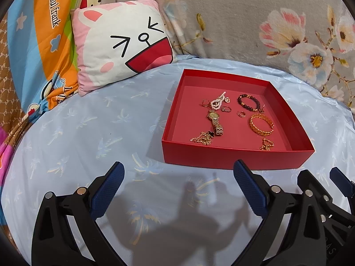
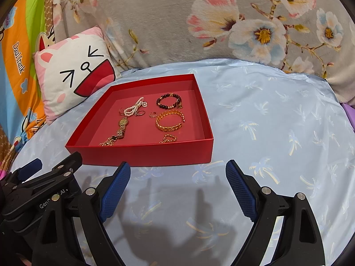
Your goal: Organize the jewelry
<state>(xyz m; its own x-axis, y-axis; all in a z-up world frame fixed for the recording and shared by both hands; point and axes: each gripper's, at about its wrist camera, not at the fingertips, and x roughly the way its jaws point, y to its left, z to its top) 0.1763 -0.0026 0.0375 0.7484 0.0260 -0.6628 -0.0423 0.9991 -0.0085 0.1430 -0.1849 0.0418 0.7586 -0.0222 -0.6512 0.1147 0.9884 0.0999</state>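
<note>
Side by side above the near edge of a bed (image 1: 77,133) spread with a pale blue palm-print sheet, the left gripper (image 1: 178,173) and right gripper (image 2: 177,173) hang with fingers apart and nothing between them. Behind them, toward the bed's far edge, a cartoon-face cushion (image 1: 119,44) leans at the left beside a shallow red box (image 1: 221,157); inside lie a gold watch (image 1: 214,119), pearl strand (image 1: 218,102), dark bead bracelet (image 1: 248,103), gold bangle (image 1: 261,124), small rings and fine chains.
</note>
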